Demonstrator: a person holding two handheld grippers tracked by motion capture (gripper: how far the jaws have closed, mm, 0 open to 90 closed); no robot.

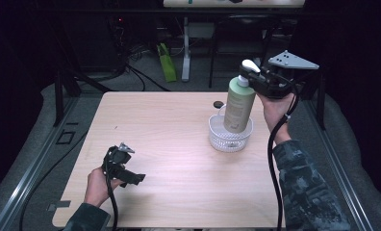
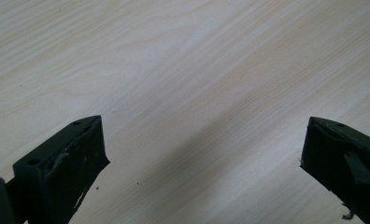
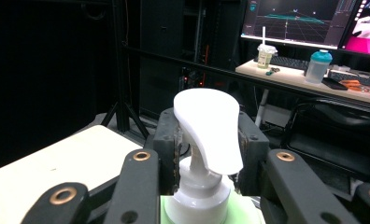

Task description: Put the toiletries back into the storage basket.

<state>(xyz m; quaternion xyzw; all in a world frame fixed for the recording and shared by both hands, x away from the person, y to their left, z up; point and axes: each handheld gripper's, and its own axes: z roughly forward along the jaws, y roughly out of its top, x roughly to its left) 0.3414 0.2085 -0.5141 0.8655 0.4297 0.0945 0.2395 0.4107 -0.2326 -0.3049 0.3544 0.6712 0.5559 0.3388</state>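
In the high view, nearest the camera, the left claw (image 1: pixel 131 177) rests low over the near-left part of the counter (image 1: pixel 169 144), jaws apart and holding nothing, while the right claw (image 1: pixel 254 79) is clamped on the neck of the green pump bottle (image 1: pixel 239 103) just under its white pump head (image 1: pixel 249 66). The bottle hangs slightly tilted with its base inside the white mesh basket (image 1: pixel 229 137); whether it touches the basket floor cannot be told. The grip sits high and the bottle is tall, so it could swing, catch the basket rim and tip or drag the light basket, or slip through the jaws at the narrow neck. A small dark cap (image 1: pixel 219 104) lies just behind the basket. The left gripper view adds the bare wood grain of the counter (image 2: pixel 188 84) between wide-open jaws, confirming nothing is near them. The right gripper view shows what the high view cannot: the pump head (image 3: pixel 210 126) and its collar sit squarely between the pads (image 3: pixel 174 140), which press on both sides, though the basket below is hidden here.
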